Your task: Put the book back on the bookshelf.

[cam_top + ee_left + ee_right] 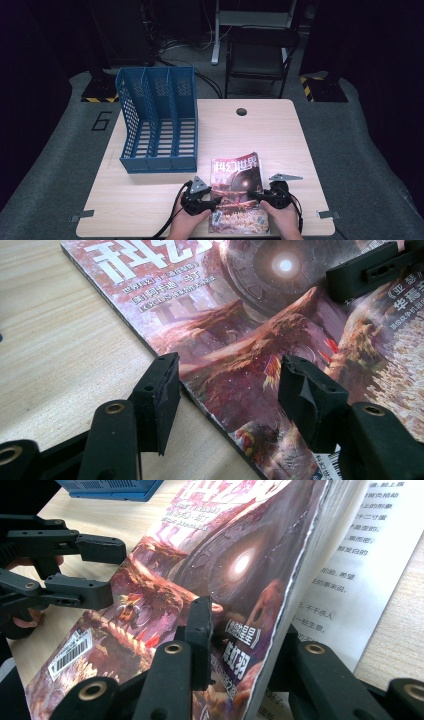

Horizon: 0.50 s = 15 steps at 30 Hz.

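High view looks down; both gripper views, close, share the magazine [237,192].

Two black grippers, left gripper [209,204], right gripper [256,196]; brass-ringed screw holes; grey triangular plates; black cables

The magazine [237,192] cover reads 科幻世界 in white; a "6" [101,121] marks the floor.

Bare desk [280,145] lies open to the right and beyond the magazine [236,192]. On the left, the blue file rack [157,120] blocks the far side, standing just beside the magazine's far left corner.
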Each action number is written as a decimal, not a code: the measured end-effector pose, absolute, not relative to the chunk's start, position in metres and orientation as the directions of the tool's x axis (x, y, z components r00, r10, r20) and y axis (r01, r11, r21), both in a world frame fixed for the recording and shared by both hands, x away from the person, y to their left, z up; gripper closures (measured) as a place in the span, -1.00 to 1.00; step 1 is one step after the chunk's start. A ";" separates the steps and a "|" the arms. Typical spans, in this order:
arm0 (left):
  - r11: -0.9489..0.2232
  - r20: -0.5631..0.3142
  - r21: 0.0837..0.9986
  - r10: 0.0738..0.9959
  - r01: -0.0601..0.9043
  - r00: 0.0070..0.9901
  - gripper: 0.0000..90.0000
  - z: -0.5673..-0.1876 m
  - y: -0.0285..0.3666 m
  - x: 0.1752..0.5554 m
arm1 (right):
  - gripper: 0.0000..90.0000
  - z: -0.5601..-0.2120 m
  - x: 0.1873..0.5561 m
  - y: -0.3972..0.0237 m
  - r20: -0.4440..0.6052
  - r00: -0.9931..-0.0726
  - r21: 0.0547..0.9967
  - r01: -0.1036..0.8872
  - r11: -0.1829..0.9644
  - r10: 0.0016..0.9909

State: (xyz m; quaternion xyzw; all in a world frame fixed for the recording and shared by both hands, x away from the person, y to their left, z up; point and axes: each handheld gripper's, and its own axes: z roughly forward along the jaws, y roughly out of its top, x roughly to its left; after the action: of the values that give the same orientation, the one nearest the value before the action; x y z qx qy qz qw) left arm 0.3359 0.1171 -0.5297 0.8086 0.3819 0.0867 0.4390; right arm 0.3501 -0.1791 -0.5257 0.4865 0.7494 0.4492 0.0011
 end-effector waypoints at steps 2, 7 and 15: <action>-0.323 -0.194 0.776 0.694 0.541 0.694 -0.07 -0.530 0.117 0.336 | 0.59 -0.526 0.351 -0.180 0.452 -0.521 0.668 0.735 0.112 0.724; -0.328 -0.186 0.780 0.691 0.533 0.698 -0.06 -0.530 0.118 0.337 | 0.65 -0.526 0.350 -0.181 0.475 -0.504 0.663 0.744 0.084 0.721; -0.336 -0.182 0.778 0.689 0.531 0.702 -0.06 -0.530 0.118 0.337 | 0.74 -0.525 0.347 -0.181 0.481 -0.501 0.678 0.733 0.057 0.719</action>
State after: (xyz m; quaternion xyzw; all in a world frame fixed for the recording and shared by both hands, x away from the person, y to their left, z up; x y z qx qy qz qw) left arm 0.3371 0.1180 -0.5295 0.8122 0.3755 0.0903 0.4372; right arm 0.3471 -0.1813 -0.5247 0.4995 0.7270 0.4710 -0.0074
